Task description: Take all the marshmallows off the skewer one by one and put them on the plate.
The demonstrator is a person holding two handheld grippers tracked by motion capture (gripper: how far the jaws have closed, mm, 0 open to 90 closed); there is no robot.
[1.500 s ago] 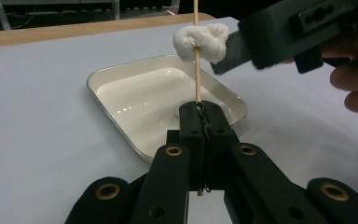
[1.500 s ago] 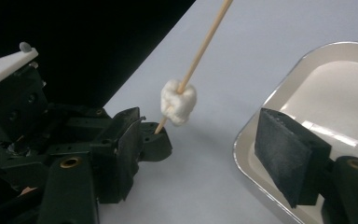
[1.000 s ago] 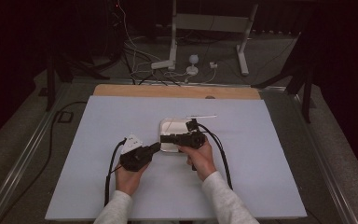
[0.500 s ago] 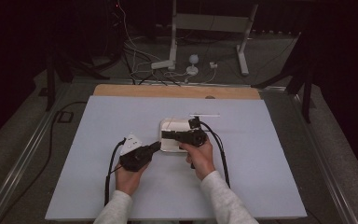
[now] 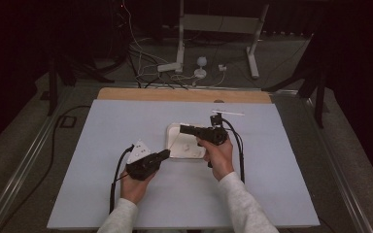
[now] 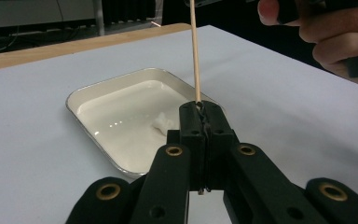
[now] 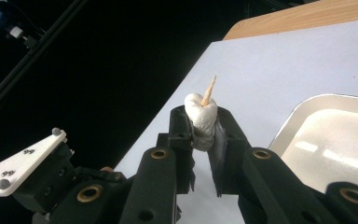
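My left gripper (image 6: 201,109) is shut on the lower end of a thin wooden skewer (image 6: 195,51), which rises steeply from its jaws. My right gripper (image 7: 204,122) is shut on a soft white lump (image 7: 199,108), and the skewer's pointed tip (image 7: 209,88) pokes out of its top. In the high view the left gripper (image 5: 164,154) lies by the near left corner of a shallow white tray (image 5: 171,128). The right gripper (image 5: 182,129) hovers over that tray. Another small white piece (image 6: 162,124) lies inside the tray (image 6: 121,77).
The tray sits mid-table on a pale mat (image 5: 102,145). A wooden strip (image 5: 184,95) edges the far side. Beyond it, cables and a white stand's feet (image 5: 175,65) lie on the dark floor. Each gripper trails a black cable toward the person.
My right gripper has risen and shifted toward the far right over the tray, carrying the white lump up along the skewer. My left gripper has stayed put.
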